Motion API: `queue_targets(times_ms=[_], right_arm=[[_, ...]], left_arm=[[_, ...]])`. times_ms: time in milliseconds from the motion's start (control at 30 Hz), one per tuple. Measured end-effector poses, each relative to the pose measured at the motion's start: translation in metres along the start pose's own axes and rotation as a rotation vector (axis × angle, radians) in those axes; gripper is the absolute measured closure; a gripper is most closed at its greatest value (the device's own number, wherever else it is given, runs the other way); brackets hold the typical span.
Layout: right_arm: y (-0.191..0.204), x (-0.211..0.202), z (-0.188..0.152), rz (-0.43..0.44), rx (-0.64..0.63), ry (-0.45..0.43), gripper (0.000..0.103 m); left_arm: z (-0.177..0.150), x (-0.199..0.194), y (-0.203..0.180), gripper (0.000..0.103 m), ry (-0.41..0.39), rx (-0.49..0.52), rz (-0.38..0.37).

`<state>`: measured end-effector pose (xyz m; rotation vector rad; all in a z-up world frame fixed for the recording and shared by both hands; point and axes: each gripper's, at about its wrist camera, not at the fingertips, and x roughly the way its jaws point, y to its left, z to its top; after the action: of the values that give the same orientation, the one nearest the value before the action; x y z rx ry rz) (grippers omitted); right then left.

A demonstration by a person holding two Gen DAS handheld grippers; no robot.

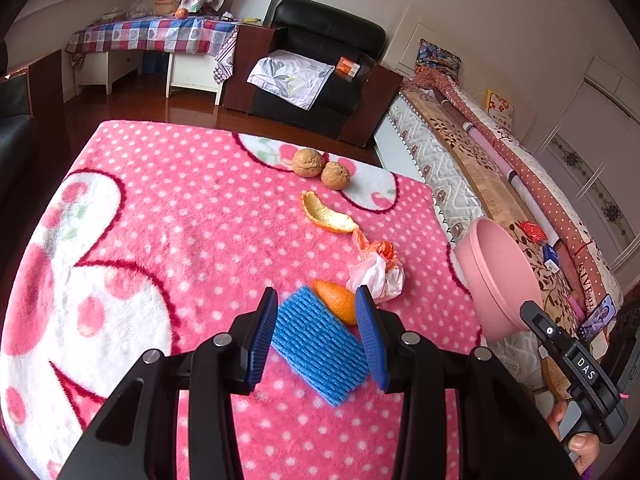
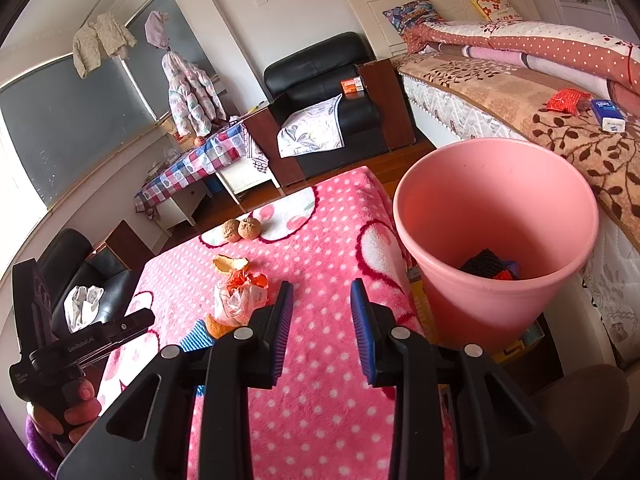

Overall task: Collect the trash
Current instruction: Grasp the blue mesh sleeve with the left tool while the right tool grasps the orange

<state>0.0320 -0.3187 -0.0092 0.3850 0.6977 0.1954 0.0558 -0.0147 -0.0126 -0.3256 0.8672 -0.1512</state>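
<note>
- Left gripper [image 1: 316, 300]: jaws apart, hovering over the blue foam net [image 1: 318, 350]; the net sits between the pads, contact not clear, so not gripping as far as I can tell.
- Right gripper [image 2: 322, 294]: jaws apart, nothing between them, over bare blanket just left of the bin.
- Pink dotted blanket [image 1: 180, 220] covers the table; all the loose trash lies on it.
- Pink bin [image 2: 496, 240]: off the blanket's right edge, beside the bed; dark scraps and something red at the bottom.
- Blue foam net: flat on the blanket, nearest the left gripper, one corner touching the small orange peel.
- Crumpled white and orange bag [image 1: 376, 270]: just beyond the net, right of the peel.
- Long orange peel strip [image 1: 326, 214]: further out, its end near the bag's knot.
- Small orange peel [image 1: 338, 302]: wedged between net and bag.
- Two walnuts [image 1: 320, 168]: far edge of the blanket, touching each other.
</note>
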Motion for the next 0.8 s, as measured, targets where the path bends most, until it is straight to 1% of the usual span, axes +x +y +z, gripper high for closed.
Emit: queue_targets(times_ms=[167, 300, 367, 433, 467, 567, 600, 633, 667, 733, 800], right_arm=[[-0.001, 0.004, -0.002, 0.007, -0.007, 0.014, 0.073], [-0.004, 0.008, -0.002, 0.006, 0.003, 0.023, 0.073], [-0.004, 0.010, -0.003, 0.008, 0.006, 0.032, 0.073], [-0.003, 0.013, -0.004, 0.008, 0.001, 0.041, 0.073], [-0.003, 0.014, -0.005, 0.010, -0.002, 0.045, 0.073], [0.001, 0.018, -0.007, 0.023, -0.015, 0.065, 0.073], [0.003, 0.020, -0.008, 0.029, -0.020, 0.071, 0.073], [0.005, 0.021, -0.009, 0.036, -0.026, 0.077, 0.073], [0.008, 0.022, -0.010, 0.045, -0.036, 0.085, 0.073], [0.016, 0.026, -0.013, 0.063, -0.063, 0.102, 0.073], [0.024, 0.029, -0.015, 0.083, -0.085, 0.115, 0.073]], left_arm=[[-0.008, 0.013, 0.000, 0.064, 0.054, 0.007, 0.007], [-0.019, 0.030, 0.000, 0.063, 0.119, 0.016, 0.052], [-0.024, 0.041, 0.002, 0.063, 0.159, 0.000, 0.081], [-0.026, 0.050, 0.004, 0.064, 0.189, -0.023, 0.087], [-0.027, 0.053, 0.003, 0.063, 0.196, -0.028, 0.088], [-0.028, 0.056, -0.005, 0.063, 0.174, 0.010, 0.101], [-0.028, 0.057, -0.006, 0.063, 0.168, 0.017, 0.116], [-0.028, 0.058, -0.009, 0.070, 0.157, 0.030, 0.137], [-0.029, 0.058, -0.011, 0.083, 0.144, 0.059, 0.149], [-0.028, 0.057, -0.014, 0.095, 0.134, 0.095, 0.141], [-0.026, 0.052, -0.011, 0.097, 0.110, 0.092, 0.139]])
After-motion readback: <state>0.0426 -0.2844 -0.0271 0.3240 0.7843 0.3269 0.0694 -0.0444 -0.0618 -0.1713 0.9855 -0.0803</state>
